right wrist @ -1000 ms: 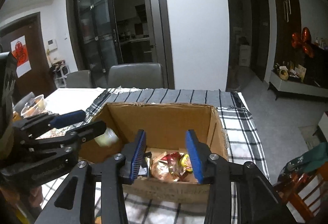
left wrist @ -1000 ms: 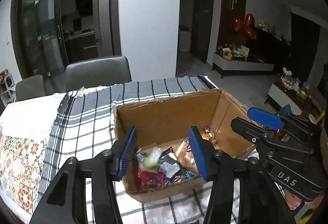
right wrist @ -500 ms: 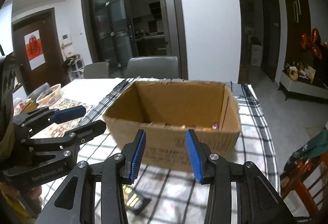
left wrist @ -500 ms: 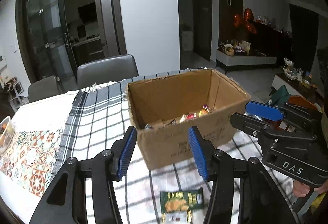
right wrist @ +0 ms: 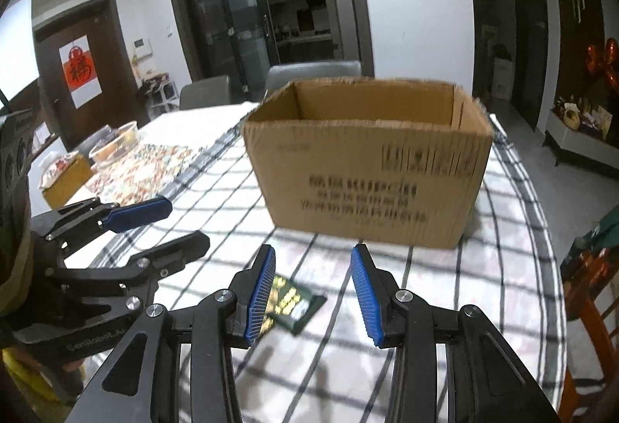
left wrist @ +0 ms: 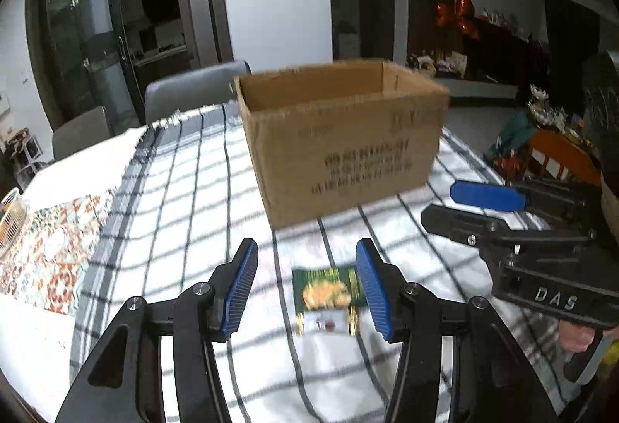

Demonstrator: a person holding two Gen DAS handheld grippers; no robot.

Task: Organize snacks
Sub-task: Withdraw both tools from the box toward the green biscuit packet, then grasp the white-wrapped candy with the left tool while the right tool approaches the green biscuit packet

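Both grippers have pulled back from above the cardboard box (left wrist: 340, 140) and dropped toward the counter (left wrist: 185, 190). My left gripper (left wrist: 305, 287) hangs with jaws apart and empty, framing the green snack packet (left wrist: 327, 293) lying flat before the box; my right gripper (right wrist: 313, 293), likewise apart, sits beside it. I should descend squarely, pinching the packet's edges.

Bare checked tablecloth (left wrist: 185, 229) lies open in front of both grippers, broken only by a flat green snack packet (left wrist: 328, 293) lying on it, while an upright open-topped cardboard box (left wrist: 344, 148) blocks the way farther back, with clear cloth at either side.
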